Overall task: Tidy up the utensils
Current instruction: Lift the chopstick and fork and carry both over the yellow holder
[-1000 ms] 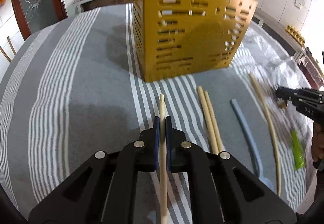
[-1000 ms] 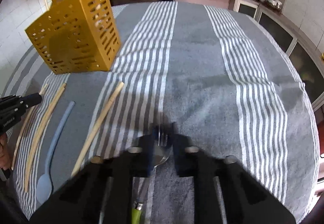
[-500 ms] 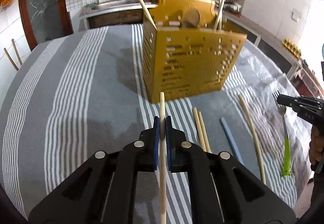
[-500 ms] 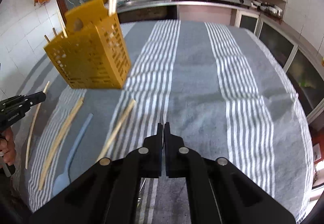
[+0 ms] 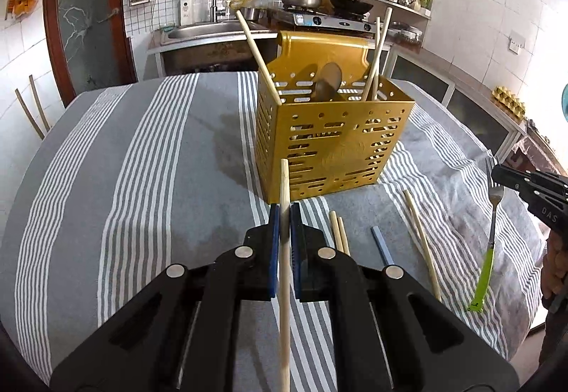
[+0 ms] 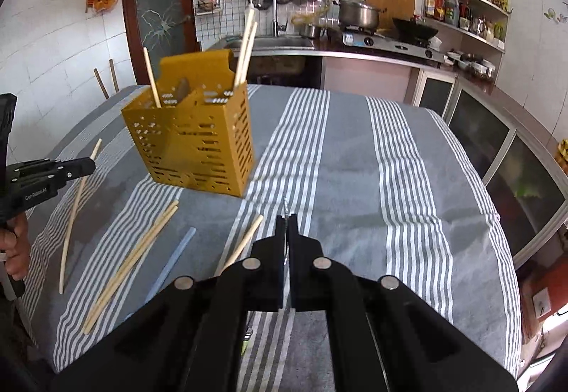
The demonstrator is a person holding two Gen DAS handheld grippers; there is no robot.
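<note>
Holding a wooden chopstick (image 5: 284, 250) clamped tight between its blue-padded fingers (image 5: 274, 250), the left gripper (image 5: 283, 214) points down toward the table (image 5: 142, 179), and the stick pokes out past the fingertips right in front of the yellow utensil basket (image 5: 333, 150). That basket stands on the grey striped tablecloth (image 6: 355, 161) and already has a few chopsticks leaning in it, one in the left compartment (image 5: 254, 48) and a pair on the right (image 5: 378, 48), plus what looks like a spoon (image 5: 328, 79) in the middle. The right gripper (image 6: 285, 218) is pinched shut on a fork with a green handle (image 5: 491, 239); from the left camera you can see it dangling handle-down off the fingers, tines up, clear of the cloth. From the right camera only the thin metal sliver shows between the fingers. Still lying on the cloth near the basket: a pair of chopsticks side by side (image 6: 135, 257), a blue spoon (image 6: 174, 257) just beside them, and a single chopstick (image 6: 245, 239) closer to the right gripper. A bit of a hand (image 6: 14, 246) shows at the left edge, gripping the left tool.
</note>
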